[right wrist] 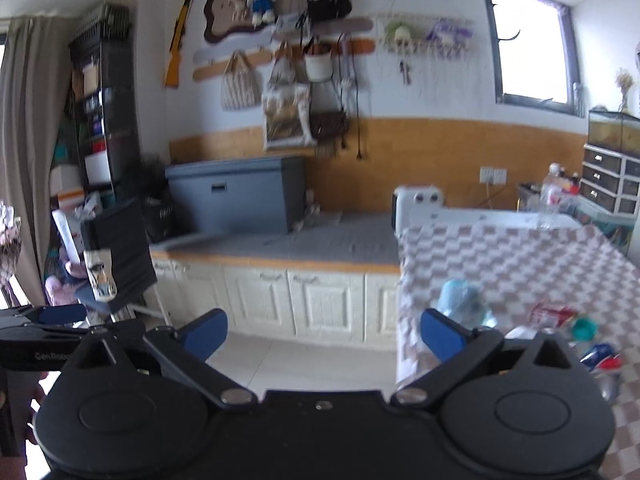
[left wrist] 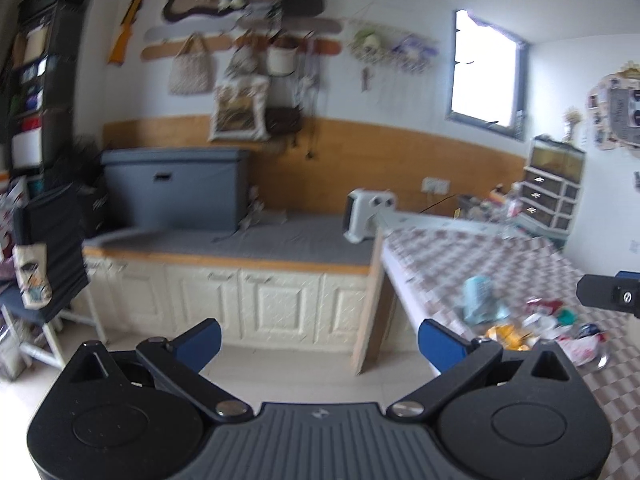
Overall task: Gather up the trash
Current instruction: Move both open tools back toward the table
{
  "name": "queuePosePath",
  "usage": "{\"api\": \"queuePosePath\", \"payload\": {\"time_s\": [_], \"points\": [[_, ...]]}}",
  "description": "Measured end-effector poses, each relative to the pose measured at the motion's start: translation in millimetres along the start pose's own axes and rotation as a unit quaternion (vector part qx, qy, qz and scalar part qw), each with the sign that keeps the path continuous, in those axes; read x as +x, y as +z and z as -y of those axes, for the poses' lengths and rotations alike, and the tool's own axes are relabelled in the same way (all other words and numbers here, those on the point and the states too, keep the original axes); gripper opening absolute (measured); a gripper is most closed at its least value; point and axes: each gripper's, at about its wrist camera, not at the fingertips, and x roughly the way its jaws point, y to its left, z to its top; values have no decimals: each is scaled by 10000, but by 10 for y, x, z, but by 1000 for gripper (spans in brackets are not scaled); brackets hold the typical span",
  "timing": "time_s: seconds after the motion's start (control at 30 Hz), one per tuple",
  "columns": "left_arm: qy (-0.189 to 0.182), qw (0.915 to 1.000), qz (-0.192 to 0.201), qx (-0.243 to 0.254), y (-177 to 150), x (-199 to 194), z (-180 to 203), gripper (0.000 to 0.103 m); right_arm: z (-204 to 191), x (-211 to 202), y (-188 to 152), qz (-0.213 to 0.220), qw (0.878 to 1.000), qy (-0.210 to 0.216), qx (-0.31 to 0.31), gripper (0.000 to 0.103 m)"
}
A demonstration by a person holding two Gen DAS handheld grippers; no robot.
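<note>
The trash (left wrist: 532, 324) is lying scattered on the checked tabletop (left wrist: 480, 256) at right: crumpled wrappers and bags, likely light and soft, best pinched at a raised fold. Both grippers, left (left wrist: 320, 344) and right (right wrist: 324, 338), are hovering with fingers apart, holding nothing.
</note>
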Motion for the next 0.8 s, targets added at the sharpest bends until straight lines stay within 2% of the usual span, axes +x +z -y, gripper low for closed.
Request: {"api": "queuePosePath", "payload": {"time_s": [0.13,0.4,0.6,0.8], "points": [[-241,9995,164,153,101,-4,352,103,318,-231,133,160,9997,-175,70,103],[-764,9964,149,342,168,245,1077,103,1106,-547,204,327,9952,-884,254,103],[-1073,9930,4,485,111,514,1649,103,1786,-667,85,338,9890,-1338,525,103],[-1241,9906,-189,547,36,887,2210,103,2516,-565,-177,163,9799,-1781,889,103]]}}
